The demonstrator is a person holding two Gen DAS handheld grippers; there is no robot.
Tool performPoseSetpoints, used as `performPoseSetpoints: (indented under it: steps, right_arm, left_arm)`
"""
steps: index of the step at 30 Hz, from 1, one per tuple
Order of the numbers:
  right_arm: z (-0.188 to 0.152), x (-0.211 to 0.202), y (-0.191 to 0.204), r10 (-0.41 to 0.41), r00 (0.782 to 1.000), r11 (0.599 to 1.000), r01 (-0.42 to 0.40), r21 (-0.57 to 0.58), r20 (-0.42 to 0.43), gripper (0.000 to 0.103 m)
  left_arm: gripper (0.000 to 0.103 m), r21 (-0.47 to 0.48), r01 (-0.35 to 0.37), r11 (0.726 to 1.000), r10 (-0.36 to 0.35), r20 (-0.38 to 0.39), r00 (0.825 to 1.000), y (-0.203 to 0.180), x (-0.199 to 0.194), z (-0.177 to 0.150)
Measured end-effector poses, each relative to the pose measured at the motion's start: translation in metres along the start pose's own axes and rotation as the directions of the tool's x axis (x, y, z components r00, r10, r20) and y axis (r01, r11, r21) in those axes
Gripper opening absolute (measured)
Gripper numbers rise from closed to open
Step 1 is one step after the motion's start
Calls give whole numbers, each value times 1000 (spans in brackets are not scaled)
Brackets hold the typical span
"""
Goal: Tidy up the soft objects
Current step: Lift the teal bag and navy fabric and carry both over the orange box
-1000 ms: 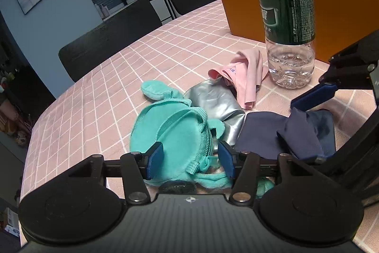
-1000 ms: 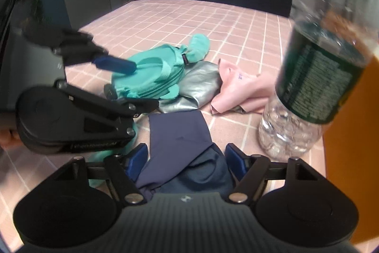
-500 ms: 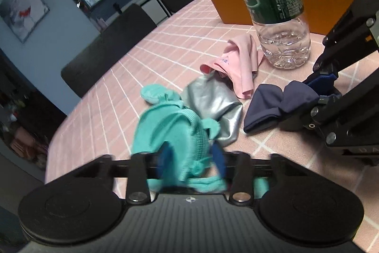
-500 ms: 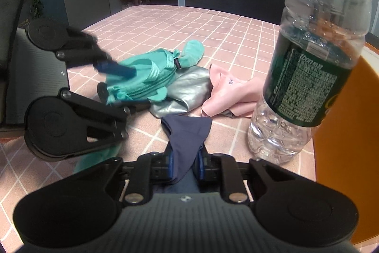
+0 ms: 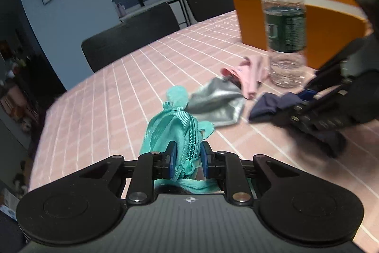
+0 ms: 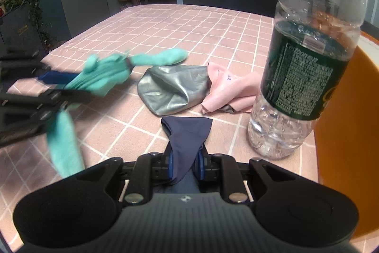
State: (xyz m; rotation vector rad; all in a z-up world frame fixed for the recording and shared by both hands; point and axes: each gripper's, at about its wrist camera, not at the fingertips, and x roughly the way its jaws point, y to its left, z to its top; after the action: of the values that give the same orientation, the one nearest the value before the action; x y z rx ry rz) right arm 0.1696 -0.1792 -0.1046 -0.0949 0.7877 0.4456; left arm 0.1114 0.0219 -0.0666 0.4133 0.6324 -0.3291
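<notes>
Left claw: the left gripper [image 5: 186,159] has its jaws just drawn in and now pinches the teal plush zip pouch with webbing strap [image 5: 174,132] across its zipper edge; the pouch looks partly lifted off the cloth, one plush end trailing toward the table.
Right claw: the right gripper [image 6: 184,164] is pressed together on a bunched end of the dark navy stretch-fabric piece [image 6: 188,134], whose free end lies flat on the pink checked tablecloth [image 6: 165,27] straight ahead of the jaws.
Pouch axis: runs away from the left claw, toward the far chairs.
Just beyond: the crumpled silver metallic fabric piece [image 6: 174,87] lies past the navy piece, with the folded pale pink cloth [image 6: 234,89] touching it on the right.
Obstacle: the clear plastic water bottle with a dark green label [image 6: 305,68] stands upright just right of the navy piece.
Destination, as I judge: the orange cardboard box [image 5: 329,23] behind the bottle, on the right.
Nearer hand: the right one, though the bottle stands between it and the box.
</notes>
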Motion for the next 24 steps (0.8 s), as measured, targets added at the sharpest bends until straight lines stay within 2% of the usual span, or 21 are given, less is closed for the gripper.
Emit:
performPoseSetpoints:
  steps: [4,7,10,13,17,19,22,24]
  right_arm:
    - [2,-5,1,80,997,995,-79,65,-8,15]
    - [4,-10,14,62,998,998,-62,29,4,15]
    - [7,-17,20,104,994,994,-104,30,16,15]
    - [9,-20,27,140,990,989,-141,39,24,15]
    - [12,-16,37,168,986,985,-169,44,23,15]
    - [15,-15,39,190,981,980,-191,55,26,15]
    - [16,-18,48,211,977,976,-212,44,41,14]
    - [17,-18,51,214,976,976,-216,32,48,14]
  left_arm:
    - [22,-106,92,990,-88,42,995,6,-27,-5]
    - [21,-197,230,953,-219,75,973,12,-44,-3]
    - [21,-243,294,924,-279,96,955,17,-51,-3]
    - [21,-253,273,928,-262,77,962,17,-48,-8]
    - [22,-257,277,926,-266,77,961,19,-47,-14]
    - [24,-244,262,934,-253,68,965,18,-50,-16]
    - [29,-208,234,950,-229,49,972,15,-53,-17]
    - [37,-165,205,965,-203,32,979,10,-54,-18]
